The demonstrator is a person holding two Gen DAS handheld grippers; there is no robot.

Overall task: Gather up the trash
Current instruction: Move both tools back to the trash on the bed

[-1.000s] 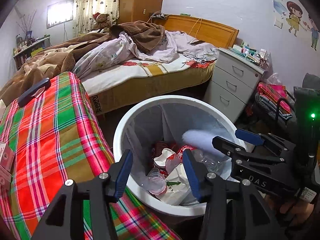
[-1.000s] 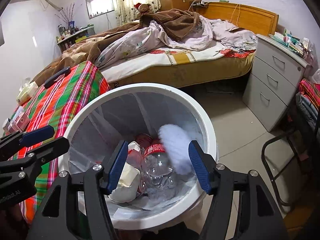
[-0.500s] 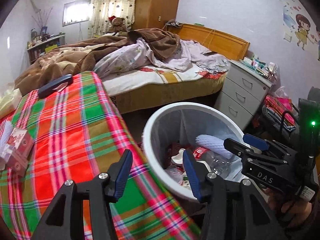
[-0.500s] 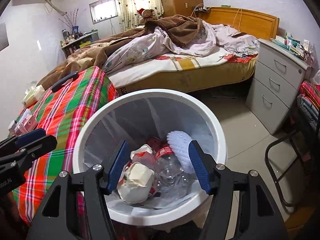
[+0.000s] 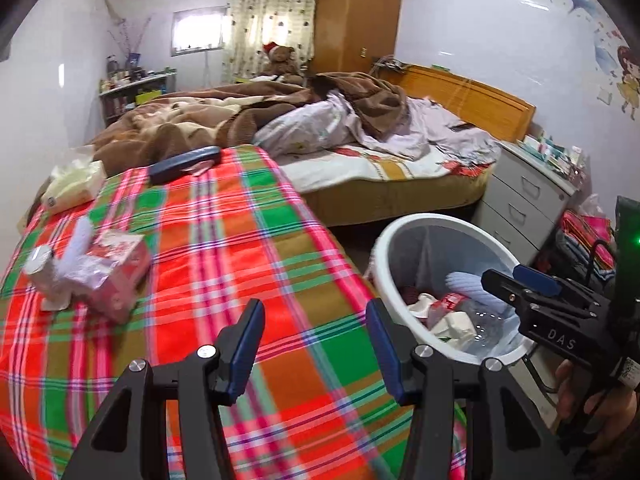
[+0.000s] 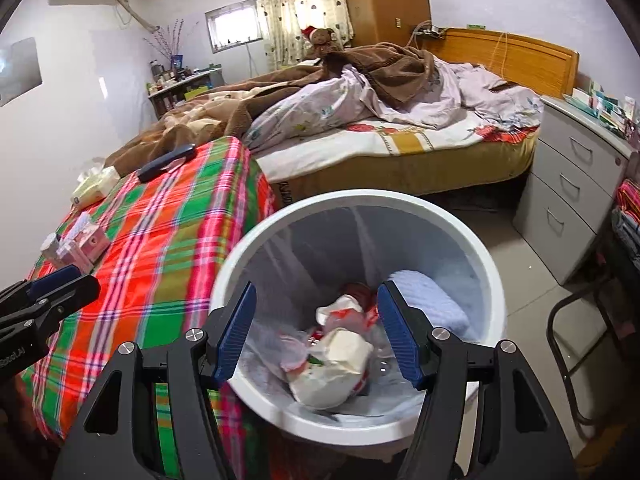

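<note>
A white trash bin (image 6: 472, 240) (image 5: 384, 240) with a clear liner holds crumpled cups, a plastic bottle, wrappers and a pale knitted cloth (image 6: 428, 296). My right gripper (image 6: 316, 320) hovers open over the bin with nothing between its fingers. My left gripper (image 5: 316, 336) is open and empty above the plaid-covered table (image 5: 224, 248), left of the bin. On the table's left lie a pink carton with a crumpled clear wrapper (image 5: 108, 272) (image 6: 86, 246) and a small white cup (image 5: 40, 268).
A tissue pack (image 5: 72, 188) and a dark blue case (image 5: 184, 164) rest at the table's far end. An unmade bed (image 6: 380, 120) stands behind, a grey drawer unit (image 6: 576, 184) to the right, and a black metal frame (image 6: 572, 336) beside the bin.
The pale cloth has dropped from the bin's rim down among the trash. My left gripper has swung left from over the bin to above the table. My right gripper has drawn back slightly.
</note>
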